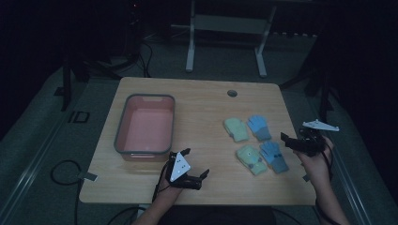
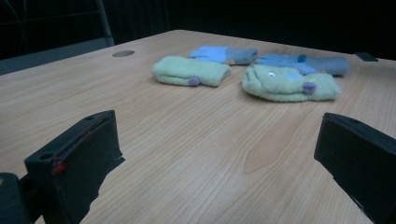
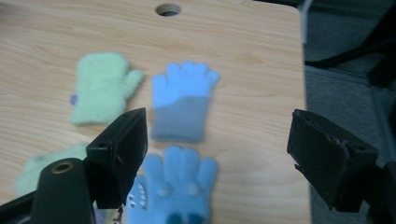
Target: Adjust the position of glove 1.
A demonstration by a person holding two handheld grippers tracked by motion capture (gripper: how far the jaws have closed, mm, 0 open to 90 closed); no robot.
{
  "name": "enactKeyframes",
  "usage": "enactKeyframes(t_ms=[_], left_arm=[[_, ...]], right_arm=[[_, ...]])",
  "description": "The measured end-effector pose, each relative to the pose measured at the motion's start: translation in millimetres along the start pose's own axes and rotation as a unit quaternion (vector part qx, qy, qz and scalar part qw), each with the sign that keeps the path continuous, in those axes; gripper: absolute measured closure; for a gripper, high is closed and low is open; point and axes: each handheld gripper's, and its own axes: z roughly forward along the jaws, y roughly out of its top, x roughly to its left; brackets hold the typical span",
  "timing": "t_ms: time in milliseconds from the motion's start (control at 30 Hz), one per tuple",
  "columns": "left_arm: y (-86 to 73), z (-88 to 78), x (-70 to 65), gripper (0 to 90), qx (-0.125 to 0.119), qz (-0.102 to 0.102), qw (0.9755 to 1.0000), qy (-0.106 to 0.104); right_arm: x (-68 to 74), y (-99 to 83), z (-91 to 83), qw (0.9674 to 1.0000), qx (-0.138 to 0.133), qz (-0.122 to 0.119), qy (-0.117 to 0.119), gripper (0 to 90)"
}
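Four small gloves lie at the right of the wooden table [image 1: 202,103]. Two are green mittens [image 1: 236,129] [image 1: 251,159] and two are blue gloves [image 1: 259,127] [image 1: 276,156]. My right gripper [image 1: 285,141] hovers just right of the near blue glove, open and empty. Through the right gripper view, the far blue glove [image 3: 182,100] and the near one [image 3: 177,186] lie below its gripper [image 3: 217,140]. My left gripper [image 1: 195,162] rests low near the front edge, open with nothing between its fingers. It faces the green mittens [image 2: 191,71] [image 2: 289,84] across bare wood.
A pink bin with a grey rim [image 1: 121,123] stands empty at the table's left. A round cable hole [image 1: 232,93] sits near the far edge. White desk legs [image 1: 190,51] stand on the floor behind, and cables lie on the floor at the left.
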Motion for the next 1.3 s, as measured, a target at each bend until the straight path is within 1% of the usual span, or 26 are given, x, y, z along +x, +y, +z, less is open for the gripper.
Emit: enactKeyframes(t_ms=[67,167,200,300,367,400,467,500,600,633,700,733,767,867,933,1000,1033,1067,1133,1200,1233,1300], left_arm=[[0.0,0.1,0.0,0.0,0.001,0.0,1.0,-0.001],[-0.1,0.0,0.1,0.0,-0.001,0.0,1.0,-0.004],[-0.1,0.0,0.1,0.0,-0.001,0.0,1.0,-0.004],[-0.1,0.0,0.4,0.0,-0.001,0.0,1.0,-0.006],[0.0,0.1,0.3,0.0,0.0,0.001,1.0,-0.006],[0.0,0.1,0.3,0.0,0.0,0.001,1.0,-0.007],[0.1,0.3,0.1,0.0,0.001,0.002,1.0,-0.007],[0.1,0.3,0.1,0.0,0.001,0.002,1.0,-0.008],[0.2,0.3,0.3,0.0,0.002,0.002,1.0,-0.009],[0.2,0.4,0.4,0.0,0.002,0.002,0.9999,-0.01],[0.3,0.6,-0.1,0.0,0.003,0.005,0.9999,-0.011],[0.3,0.6,-0.1,0.1,0.003,0.005,0.9999,-0.011],[0.3,0.7,-0.4,0.0,0.002,0.006,0.9999,-0.011],[0.3,0.6,-0.7,0.0,0.002,0.009,0.9999,-0.012],[0.2,0.3,-0.2,0.0,0.001,0.005,0.9998,-0.017],[0.3,0.4,-0.3,0.0,0.001,0.004,0.9999,-0.016],[0.3,0.5,-0.4,0.0,0.002,0.005,0.9999,-0.016],[0.3,0.5,-0.6,0.0,0.002,0.005,0.9999,-0.016],[0.4,0.6,-0.8,0.0,0.003,0.007,0.9999,-0.015],[0.3,0.5,-0.8,0.0,0.002,0.007,0.9999,-0.015],[0.3,0.5,-0.6,0.0,0.002,0.006,0.9999,-0.016],[0.3,0.5,-0.7,0.0,0.002,0.006,0.9999,-0.015]], right_arm=[[2.7,4.4,3.3,1.0,0.0,-0.005,0.004,19.9],[8.4,10.5,8.4,0.9997,0.004,-0.021,0.014,19.3],[8.4,10.5,8.4,0.9997,0.004,-0.021,0.014,19.3],[15.8,17.1,16.4,0.999,0.012,-0.028,0.033,19.2],[19.9,20.0,20.4,0.9984,0.016,-0.035,0.041,20.8],[19.9,20.0,20.4,0.9984,0.016,-0.035,0.041,20.8],[24.4,22.9,24.3,0.9977,0.016,-0.045,0.047,21.2],[28.0,26.1,28.9,0.997,0.016,-0.049,0.057,21.9],[31.6,29.3,33.5,0.9967,0.015,-0.053,0.06,22.5],[35.4,32.2,38.4,0.9961,0.017,-0.057,0.066,22.5],[39.5,34.7,43.9,0.9954,0.022,-0.064,0.069,22.6],[39.5,34.7,43.9,0.9954,0.022,-0.064,0.069,22.6],[43.0,36.5,49.9,0.9943,0.028,-0.068,0.077,22.8],[48.5,38.9,59.0,0.9934,0.034,-0.07,0.084,23.7],[51.6,40.8,64.9,0.9926,0.035,-0.073,0.09,25.5],[53.7,42.7,70.5,0.9919,0.037,-0.074,0.096,27.3],[53.7,42.7,70.5,0.9919,0.037,-0.074,0.096,27.3],[56.6,44.9,78.6,0.9905,0.043,-0.079,0.104,27.6],[59.1,46.6,86.2,0.9888,0.048,-0.089,0.11,30.3],[61.4,48.1,93.0,0.9882,0.054,-0.09,0.112,32.5],[62.9,49.2,97.8,0.9871,0.058,-0.09,0.119,32.5],[64.4,50.6,106.2,0.9861,0.064,-0.093,0.122,36.8]])
